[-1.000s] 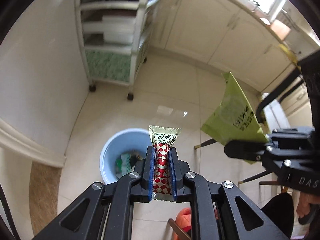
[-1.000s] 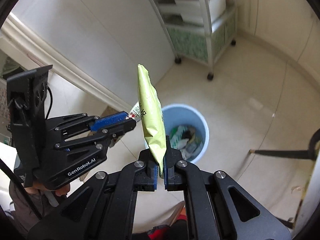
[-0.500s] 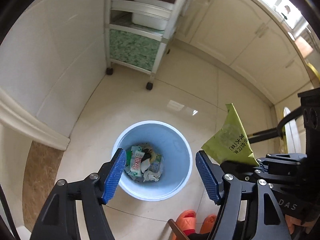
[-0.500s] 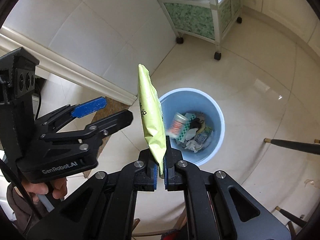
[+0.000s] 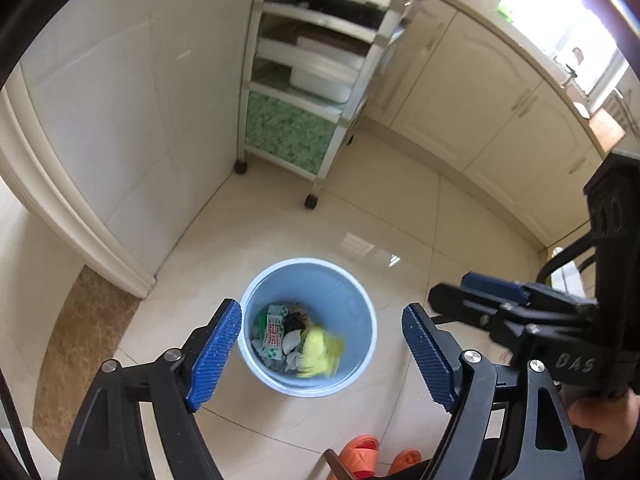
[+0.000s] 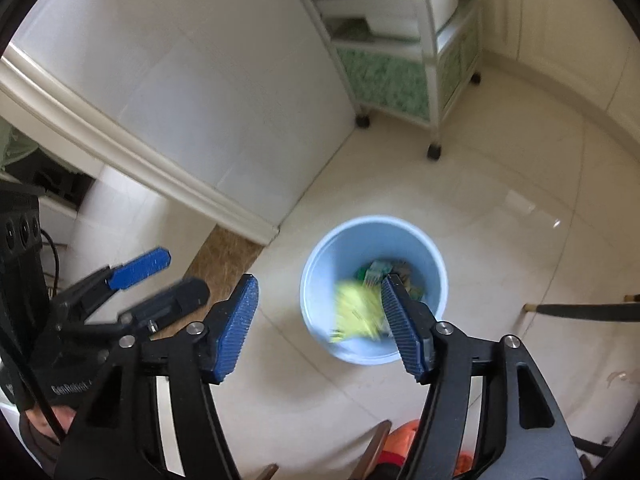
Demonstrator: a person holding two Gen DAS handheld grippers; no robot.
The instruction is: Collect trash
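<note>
A light blue trash bin point(image 5: 360, 308) stands on the tiled floor below both grippers and holds several wrappers. The yellow-green packet point(image 5: 320, 352) is blurred inside the bin, and it also shows in the right wrist view point(image 6: 356, 312) over the bin point(image 6: 332, 256). A red and white checked wrapper point(image 5: 273, 336) lies among the trash. My left gripper point(image 5: 322, 354) is open and empty above the bin. My right gripper point(image 6: 320, 324) is open and empty, and it appears at the right of the left wrist view point(image 5: 480, 296).
A white rolling shelf cart point(image 5: 308, 80) stands against the wall behind the bin. Cream cabinets point(image 5: 480, 92) run along the back right. A white tiled wall with a moulding point(image 5: 80, 220) is on the left. Orange slippers point(image 5: 360, 456) lie near the bottom edge.
My right gripper opened and the yellow-green packet dropped into the bin. My left gripper had let go of the red checked wrapper half a second earlier and stays open.
</note>
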